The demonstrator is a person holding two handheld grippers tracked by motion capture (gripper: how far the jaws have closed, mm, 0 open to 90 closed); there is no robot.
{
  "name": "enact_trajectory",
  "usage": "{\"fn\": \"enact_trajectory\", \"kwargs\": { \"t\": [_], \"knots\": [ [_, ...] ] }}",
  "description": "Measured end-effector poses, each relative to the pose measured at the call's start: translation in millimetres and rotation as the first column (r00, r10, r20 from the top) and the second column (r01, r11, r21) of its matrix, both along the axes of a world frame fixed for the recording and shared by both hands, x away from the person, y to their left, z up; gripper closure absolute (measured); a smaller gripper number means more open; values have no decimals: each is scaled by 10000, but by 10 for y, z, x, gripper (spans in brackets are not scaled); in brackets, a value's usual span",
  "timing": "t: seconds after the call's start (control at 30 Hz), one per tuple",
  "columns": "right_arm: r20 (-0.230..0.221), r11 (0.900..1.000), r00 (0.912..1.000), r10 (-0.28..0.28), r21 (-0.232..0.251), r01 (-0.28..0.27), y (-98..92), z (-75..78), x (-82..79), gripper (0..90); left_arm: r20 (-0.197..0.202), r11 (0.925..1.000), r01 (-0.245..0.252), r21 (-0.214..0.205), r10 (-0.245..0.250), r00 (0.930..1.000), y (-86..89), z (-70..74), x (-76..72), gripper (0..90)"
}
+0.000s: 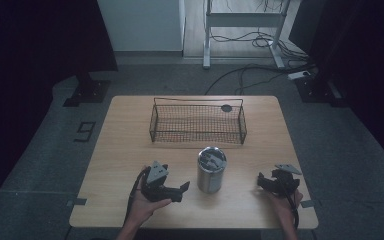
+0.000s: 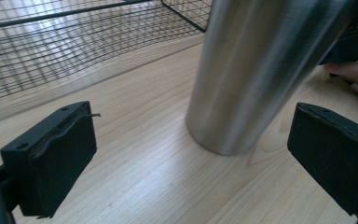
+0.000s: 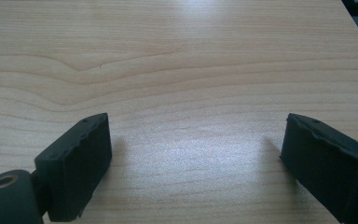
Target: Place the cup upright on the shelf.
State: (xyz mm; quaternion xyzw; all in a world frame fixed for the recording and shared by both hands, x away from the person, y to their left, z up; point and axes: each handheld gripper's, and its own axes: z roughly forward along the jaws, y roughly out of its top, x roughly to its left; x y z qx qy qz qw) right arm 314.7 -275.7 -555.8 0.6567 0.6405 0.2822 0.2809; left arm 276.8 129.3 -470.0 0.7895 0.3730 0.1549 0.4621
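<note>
Steel canister [image 2: 261,70]: top cut off by the upper edge of the left gripper view; its right side runs behind the right-hand jaw. In the high view, contents inside its open mouth [image 1: 211,159] too small to identify. Wire basket [image 2: 74,42]: cropped at top and left, mesh blurred. Person's hand [image 2: 354,77]: partly cut off at the right edge. Dark round item [image 1: 226,108] behind the basket: too small to tell what it is.

The high view is dim and soft, its corners sunk in near black. Both gripper views are brighter: pale glare lies on the table [image 3: 200,154], streaky reflections run down the steel cylinder [image 2: 256,70], and the near black pads blur slightly.
</note>
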Motion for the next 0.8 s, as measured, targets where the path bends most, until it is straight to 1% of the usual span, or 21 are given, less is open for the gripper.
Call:
{"fn": "enact_trajectory", "kwargs": {
  "t": [0.2, 0.4, 0.73, 0.8],
  "knots": [
    [1, 10000, 10000, 1, 1, -1, 0, 0, 0, 84, -76, 9998, 175, -84, -175, 9998, -104, 19, 7, 11],
    [19, 10000, 10000, 16, 6, -16, -3, -1, 4, 85, -123, 9993, 369, -66, -370, 9992, -255, 17, 14, 11],
    [0, 10000, 10000, 8, 7, -8, -3, 0, 3, 86, -88, 9983, 575, -68, -576, 9983, -410, 19, 32, 5],
    [7, 10000, 10000, 20, 2, -20, -4, 0, 4, 85, -71, 9980, 620, -124, -621, 9980, -441, 24, 48, 4]
  ]
}}
